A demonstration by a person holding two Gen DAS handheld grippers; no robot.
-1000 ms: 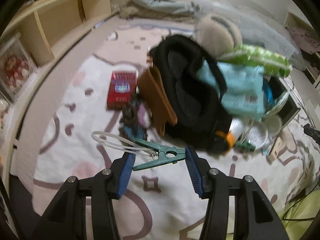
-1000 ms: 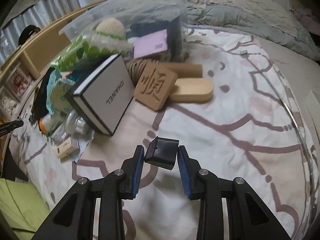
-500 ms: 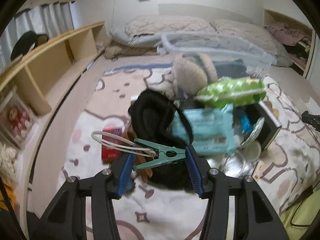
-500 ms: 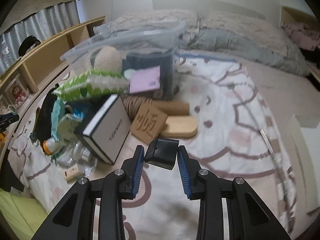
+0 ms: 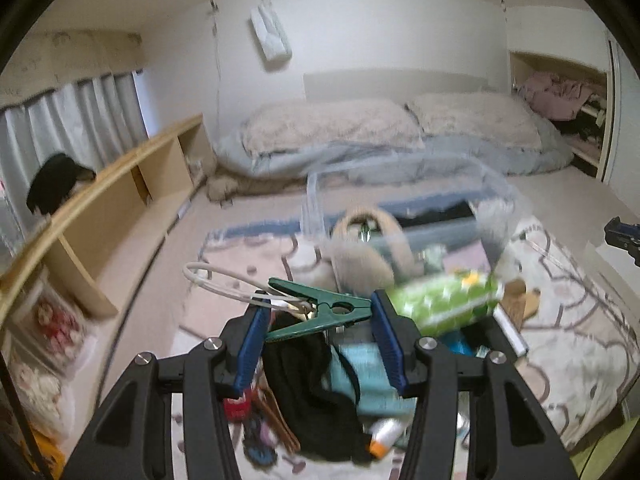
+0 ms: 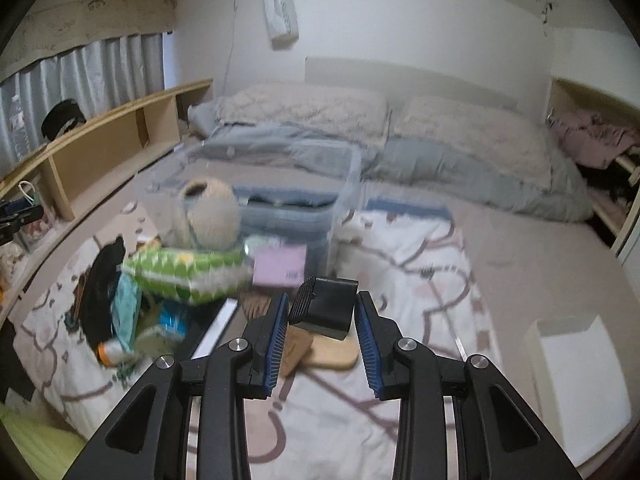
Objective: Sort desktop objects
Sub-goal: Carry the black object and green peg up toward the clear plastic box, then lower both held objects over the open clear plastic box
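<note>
1. No text, label, brand or number could be read in either view; both pictures were blurred by motion.
2. The green-and-white patterned packet (image 5: pixel 444 300) carried a small yellow mark, but no letters could be made out on it.
3. The pink card (image 6: pixel 279 267) showed a faint dark smudge of print near its lower edge, too blurred to read.
4. The black-and-white box (image 6: pixel 214 330) showed only its edge, with no lettering visible.
5. The red packet (image 5: pixel 237 404) was mostly hidden, and its print was unreadable.

pillows (image 5: pixel 332 128), wooden shelf (image 5: pixel 120 196), curtains (image 6: pixel 80 76)
</note>
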